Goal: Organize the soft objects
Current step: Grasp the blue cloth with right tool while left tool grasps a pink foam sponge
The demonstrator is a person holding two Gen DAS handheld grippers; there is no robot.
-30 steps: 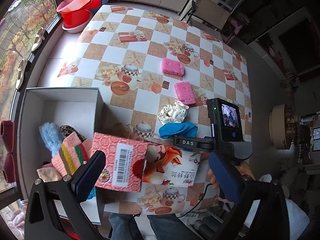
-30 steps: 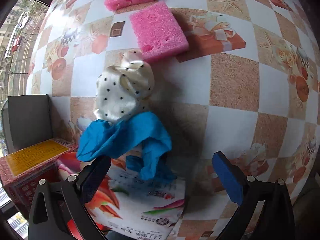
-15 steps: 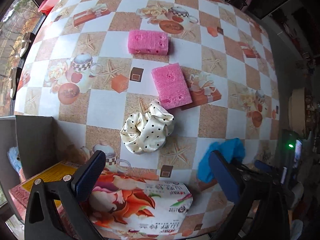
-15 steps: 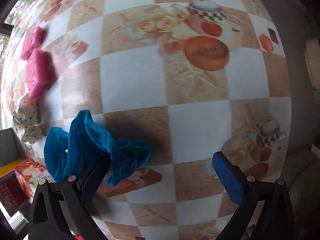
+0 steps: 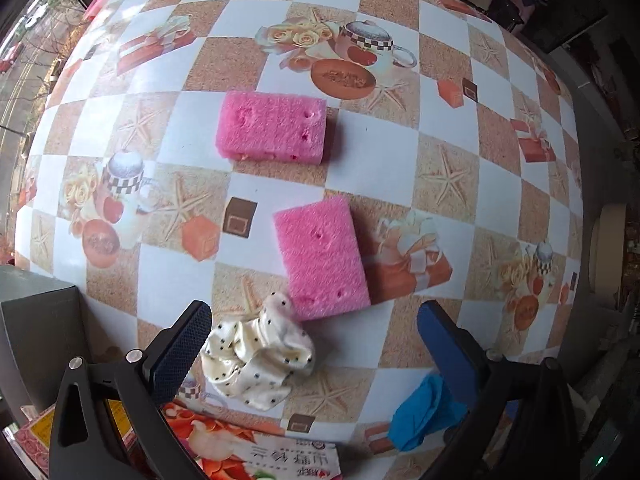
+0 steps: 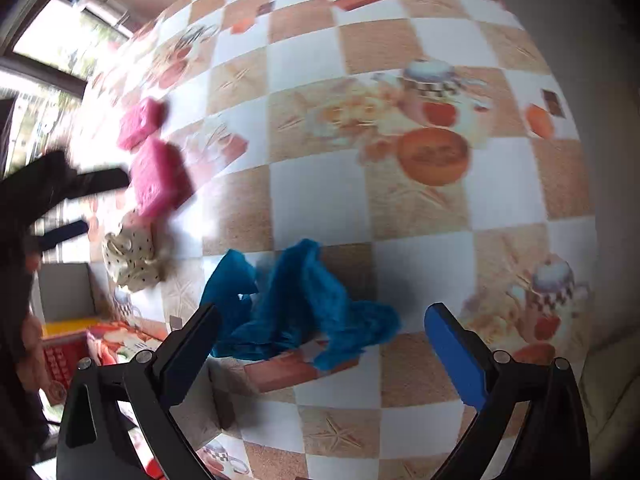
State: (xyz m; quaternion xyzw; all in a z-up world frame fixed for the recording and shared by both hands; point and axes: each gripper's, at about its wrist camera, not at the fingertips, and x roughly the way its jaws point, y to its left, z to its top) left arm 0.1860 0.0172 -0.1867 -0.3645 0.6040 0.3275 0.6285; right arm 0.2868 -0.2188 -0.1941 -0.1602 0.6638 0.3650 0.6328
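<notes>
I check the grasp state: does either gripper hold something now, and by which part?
Nothing is held. The left gripper is open above the dotted scrunchie. The right gripper is open near the blue cloth, which lies on the table.

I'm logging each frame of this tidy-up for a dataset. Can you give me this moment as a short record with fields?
surface: table with a checkered printed cloth
left gripper: open, empty, over the scrunchie
right gripper: open, empty, at the blue cloth
scrunchie: cream, black dots, touching the near sponge
near sponge: pink, lying flat
far sponge: pink, apart from the near one
blue cloth: crumpled on the table
box: grey, at the table's left edge
</notes>
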